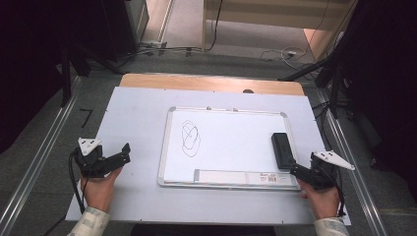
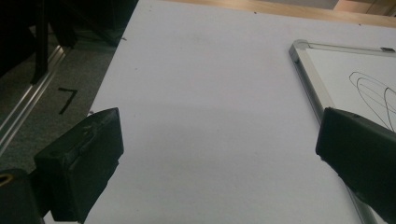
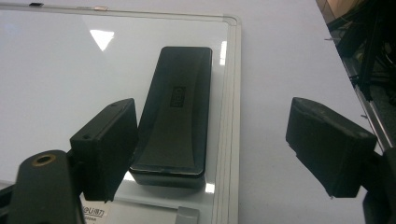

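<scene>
At the right edge of the whiteboard (image 1: 226, 147), a black eraser (image 1: 282, 150) lies flat just inside the frame, with the right gripper (image 1: 301, 173) near its closer end, jaws spread wide and empty. The left gripper (image 1: 117, 155), also wide and empty, hovers over the table's (image 1: 133, 108) left side. A low approach could catch the raised frame, nudging the eraser or shifting the unsteadied board.

left tool (image 1: 123, 152) – black, grey plate, cable | right tool (image 1: 296, 172) – black | sleeves pale, patterned
</scene>
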A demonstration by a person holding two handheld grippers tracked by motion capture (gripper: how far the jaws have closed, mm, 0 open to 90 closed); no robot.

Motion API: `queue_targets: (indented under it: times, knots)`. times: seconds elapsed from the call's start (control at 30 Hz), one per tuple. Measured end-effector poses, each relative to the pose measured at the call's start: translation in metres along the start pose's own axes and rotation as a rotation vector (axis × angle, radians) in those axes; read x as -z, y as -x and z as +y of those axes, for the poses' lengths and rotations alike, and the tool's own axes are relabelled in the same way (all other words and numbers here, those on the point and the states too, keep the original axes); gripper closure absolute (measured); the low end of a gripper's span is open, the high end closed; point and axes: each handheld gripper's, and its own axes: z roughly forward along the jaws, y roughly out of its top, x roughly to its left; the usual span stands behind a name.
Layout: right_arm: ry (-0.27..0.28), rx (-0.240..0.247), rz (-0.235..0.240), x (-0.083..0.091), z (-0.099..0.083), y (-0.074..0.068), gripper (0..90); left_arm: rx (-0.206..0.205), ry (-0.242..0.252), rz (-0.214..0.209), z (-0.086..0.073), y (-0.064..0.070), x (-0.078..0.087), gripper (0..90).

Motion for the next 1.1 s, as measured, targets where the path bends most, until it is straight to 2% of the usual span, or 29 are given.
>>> queue_targets:
  times: [0.1, 0.17, 0.83, 1.1]
  knots:
    - [-0.001, 0.005, 0.000, -0.001, 0.001, -0.001, 15.4, -0.003, 0.005, 0.004, 0.000, 0.000, 0.000, 1.4]
    - [-0.001, 0.007, 0.000, -0.003, 0.002, -0.001, 15.4, -0.001, 0.019, 0.020, 0.000, 0.000, 0.002, 1.4]
    - [-0.023, 0.030, -0.005, -0.028, 0.015, -0.004, 14.1, -0.009, 0.008, 0.009, -0.001, 0.000, 0.000, 1.4]
    - [-0.031, 0.031, -0.006, -0.037, 0.019, -0.005, 14.1, 0.000, 0.009, 0.009, -0.002, 0.000, -0.001, 1.4]
